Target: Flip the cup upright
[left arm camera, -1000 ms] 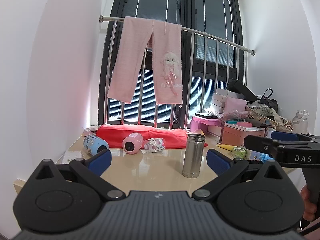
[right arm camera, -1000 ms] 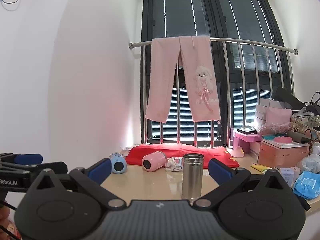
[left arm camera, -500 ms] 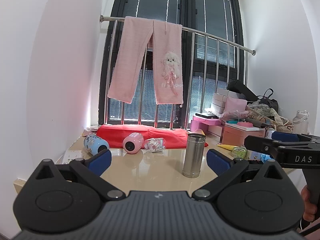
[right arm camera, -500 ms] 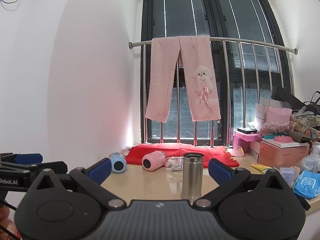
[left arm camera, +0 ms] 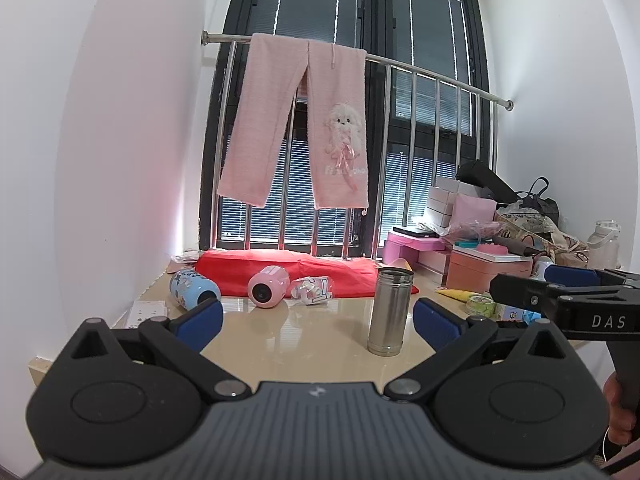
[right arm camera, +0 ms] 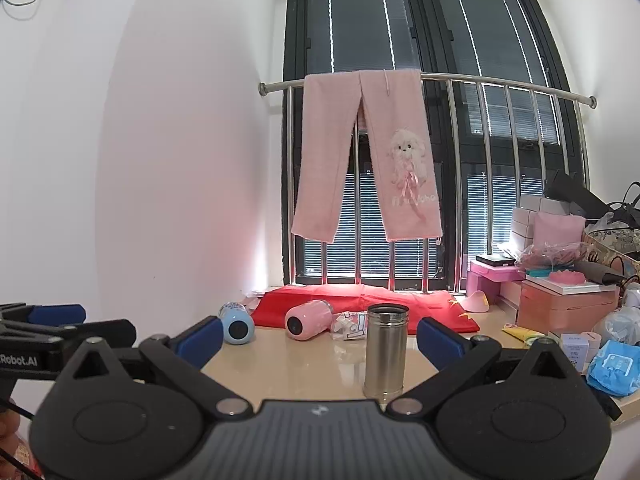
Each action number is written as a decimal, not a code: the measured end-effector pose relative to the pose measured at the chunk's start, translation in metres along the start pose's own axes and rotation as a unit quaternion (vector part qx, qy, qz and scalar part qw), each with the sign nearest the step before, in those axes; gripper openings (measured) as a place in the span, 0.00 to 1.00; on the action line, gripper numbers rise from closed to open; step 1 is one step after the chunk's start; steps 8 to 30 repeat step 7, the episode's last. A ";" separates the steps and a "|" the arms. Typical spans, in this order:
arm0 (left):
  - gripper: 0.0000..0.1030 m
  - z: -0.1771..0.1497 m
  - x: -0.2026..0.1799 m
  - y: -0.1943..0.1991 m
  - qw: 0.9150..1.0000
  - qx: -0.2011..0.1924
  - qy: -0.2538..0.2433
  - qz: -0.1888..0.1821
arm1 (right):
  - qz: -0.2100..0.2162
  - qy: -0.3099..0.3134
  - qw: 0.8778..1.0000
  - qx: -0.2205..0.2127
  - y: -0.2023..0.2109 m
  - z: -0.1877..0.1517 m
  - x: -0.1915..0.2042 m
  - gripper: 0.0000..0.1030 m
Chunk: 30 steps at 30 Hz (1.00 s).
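1. Nothing's budged since a second ago, both my grippers hang in the same spots over the near edge.
2. Beige table (left arm camera: 320, 344) carries it all, red cloth (left arm camera: 304, 270) along the back.
3. Left gripper (left arm camera: 316, 316): jaws spread wide, empty.
4. Right gripper (right arm camera: 320, 338): same deal, gaping, holding nothing.
5. Steel cup (right arm camera: 385, 350) stands upright mid-table, mouth up, untouched.
6. Pink cup (left arm camera: 268, 286) and blue cup (left arm camera: 194, 286) lie tipped over by the cloth.

Silver steel cup (left arm camera: 389, 311), pink cup (left arm camera: 267, 291), red cloth (left arm camera: 304, 270), blue-padded grippers
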<state>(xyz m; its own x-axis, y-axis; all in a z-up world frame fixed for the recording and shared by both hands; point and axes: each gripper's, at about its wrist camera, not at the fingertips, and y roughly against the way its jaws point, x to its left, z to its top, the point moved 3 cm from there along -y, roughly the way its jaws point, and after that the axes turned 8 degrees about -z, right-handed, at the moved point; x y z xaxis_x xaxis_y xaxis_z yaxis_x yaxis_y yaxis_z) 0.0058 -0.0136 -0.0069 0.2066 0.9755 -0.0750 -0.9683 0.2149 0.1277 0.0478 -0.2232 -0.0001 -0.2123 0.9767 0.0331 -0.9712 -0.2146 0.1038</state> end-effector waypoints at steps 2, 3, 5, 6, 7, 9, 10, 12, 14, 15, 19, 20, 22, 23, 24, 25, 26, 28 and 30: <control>1.00 0.000 -0.001 0.000 1.000 0.001 0.000 0.001 | 0.000 0.000 1.000 0.000 0.000 0.000 0.000 1.00; 1.00 0.000 -0.001 -0.001 1.000 0.002 0.001 0.002 | 0.000 0.000 1.000 0.000 0.000 0.000 0.000 1.00; 1.00 0.000 -0.001 -0.002 1.000 0.004 0.003 0.005 | 0.000 0.000 1.000 0.000 0.000 0.000 0.000 1.00; 1.00 0.000 -0.001 -0.002 1.000 0.004 0.003 0.004 | 0.000 0.000 1.000 0.000 0.000 0.000 0.000 1.00; 1.00 0.001 -0.001 -0.002 1.000 0.004 0.003 0.003 | 0.000 0.000 1.000 0.000 0.000 0.000 0.000 1.00; 1.00 0.001 -0.001 -0.002 1.000 0.004 0.003 0.003 | 0.000 0.000 1.000 0.000 0.000 0.000 0.000 1.00; 1.00 0.001 -0.001 -0.002 1.000 0.004 0.003 0.003 | 0.000 0.000 1.000 0.000 0.000 0.000 0.000 1.00; 1.00 0.001 -0.001 -0.002 1.000 0.004 0.003 0.003 | 0.000 0.000 1.000 0.000 0.000 0.000 0.000 1.00; 1.00 0.001 -0.001 -0.002 1.000 0.004 0.003 0.003 | 0.000 0.000 1.000 0.000 0.000 0.000 0.000 1.00; 1.00 0.001 -0.001 -0.002 1.000 0.004 0.003 0.003 | 0.000 0.000 1.000 0.000 0.000 0.000 0.000 1.00; 1.00 0.001 -0.001 -0.002 1.000 0.004 0.003 0.003 | 0.000 0.000 1.000 0.000 0.000 0.000 0.000 1.00; 1.00 0.001 -0.001 -0.002 1.000 0.004 0.003 0.003 | 0.000 0.000 1.000 0.000 0.000 0.000 0.000 1.00; 1.00 0.001 -0.001 -0.002 1.000 0.004 0.003 0.003 | 0.000 0.000 1.000 0.000 0.000 0.000 0.000 1.00; 1.00 0.001 -0.001 -0.002 1.000 0.004 0.003 0.003 | 0.000 0.000 1.000 0.000 0.000 0.000 0.000 1.00; 1.00 0.001 -0.001 -0.002 1.000 0.004 0.003 0.003 | 0.000 0.000 1.000 0.000 0.000 0.000 0.000 1.00; 1.00 0.001 -0.001 -0.002 1.000 0.004 0.003 0.003 | 0.000 0.000 1.000 0.000 0.000 0.000 0.000 1.00; 1.00 0.001 -0.001 -0.002 1.000 0.004 0.003 0.003 | 0.000 0.000 1.000 0.000 0.000 0.000 0.000 1.00; 1.00 0.001 -0.001 -0.002 1.000 0.004 0.003 0.003 | 0.000 0.000 1.000 0.000 0.000 0.000 0.000 1.00; 1.00 0.001 -0.001 -0.002 1.000 0.004 0.003 0.003 | 0.000 0.000 1.000 0.000 0.000 0.000 0.000 1.00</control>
